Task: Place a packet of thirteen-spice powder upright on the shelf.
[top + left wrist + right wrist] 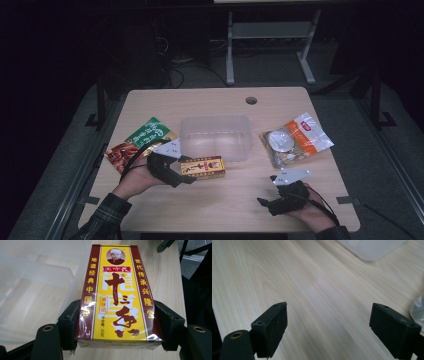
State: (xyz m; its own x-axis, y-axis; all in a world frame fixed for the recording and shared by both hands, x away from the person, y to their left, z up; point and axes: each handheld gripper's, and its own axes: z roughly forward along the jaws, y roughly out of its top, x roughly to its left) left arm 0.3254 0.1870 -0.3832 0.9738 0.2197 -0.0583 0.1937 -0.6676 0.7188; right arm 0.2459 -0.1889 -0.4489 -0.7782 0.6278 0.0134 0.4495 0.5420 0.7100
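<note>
Dim room, pale wooden table (pixel 215 200) lit from above. At its near left the left gripper (pixel 187 172) has its jaws clamped on the long sides of a yellow-and-red seasoning box (pixel 116 297), which lies just in front of the clear plastic bin (pixel 216 136). Probably the box goes into that bin: lift it level, clear the near wall, then lower before letting go. The right gripper (pixel 328 330) rests near right, jaws wide and holding nothing.
</note>
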